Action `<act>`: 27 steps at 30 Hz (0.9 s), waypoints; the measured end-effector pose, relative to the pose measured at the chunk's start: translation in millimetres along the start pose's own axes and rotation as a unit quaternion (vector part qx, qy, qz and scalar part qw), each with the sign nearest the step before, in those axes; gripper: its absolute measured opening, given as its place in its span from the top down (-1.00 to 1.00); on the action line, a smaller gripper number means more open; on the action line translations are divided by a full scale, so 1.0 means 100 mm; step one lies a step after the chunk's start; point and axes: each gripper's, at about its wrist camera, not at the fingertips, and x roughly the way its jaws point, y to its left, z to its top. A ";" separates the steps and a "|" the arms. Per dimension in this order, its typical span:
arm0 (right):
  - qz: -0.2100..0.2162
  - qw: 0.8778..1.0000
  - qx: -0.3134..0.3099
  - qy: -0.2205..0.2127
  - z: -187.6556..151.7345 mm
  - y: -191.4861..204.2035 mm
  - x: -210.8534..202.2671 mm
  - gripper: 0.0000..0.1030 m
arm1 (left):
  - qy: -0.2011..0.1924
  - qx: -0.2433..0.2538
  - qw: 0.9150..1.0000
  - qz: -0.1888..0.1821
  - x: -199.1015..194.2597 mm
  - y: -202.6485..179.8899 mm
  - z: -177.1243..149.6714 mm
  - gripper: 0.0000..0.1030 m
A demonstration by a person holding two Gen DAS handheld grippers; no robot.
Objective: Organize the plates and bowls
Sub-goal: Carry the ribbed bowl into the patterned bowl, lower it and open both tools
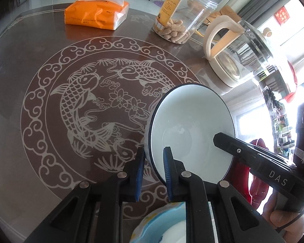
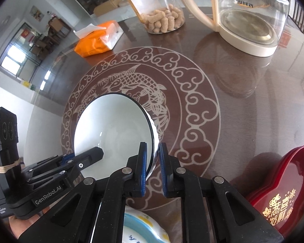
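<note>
Blue-padded left gripper [image 1: 153, 163] and right gripper [image 2: 152, 162] both clamp opposite rims of our white glazed black-edged bowl [image 1: 190, 129] | tilted above table | rigid, slick, breakable; we grip rims firmly.

An orange tissue pack [image 1: 95, 13] with a white sheet sticking out lies at the far side of the brown surface [image 1: 20, 64], which bears a pale fish-and-cloud pattern. Near it stands a clear jar [image 1: 179, 18] holding tan snack pieces, and beside that an empty glass kettle [image 1: 239, 50] with a cream handle. A red heart-shaped box [image 2: 283, 192] lies at the near right.
</note>
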 end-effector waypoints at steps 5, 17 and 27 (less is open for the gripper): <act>0.014 1.000 -0.010 -0.010 -0.09 0.12 -0.41 0.73 | -0.018 0.025 0.999 -0.008 -0.48 -0.18 -0.17 0.64; 0.021 0.999 -0.034 0.014 -0.84 0.32 -1.05 0.75 | -0.022 0.059 0.998 -0.023 -1.06 -0.41 -1.04 0.63; 0.006 0.999 -0.016 0.038 -1.26 0.18 -0.85 0.75 | 0.001 0.062 0.998 0.000 -0.79 -0.39 -1.42 0.63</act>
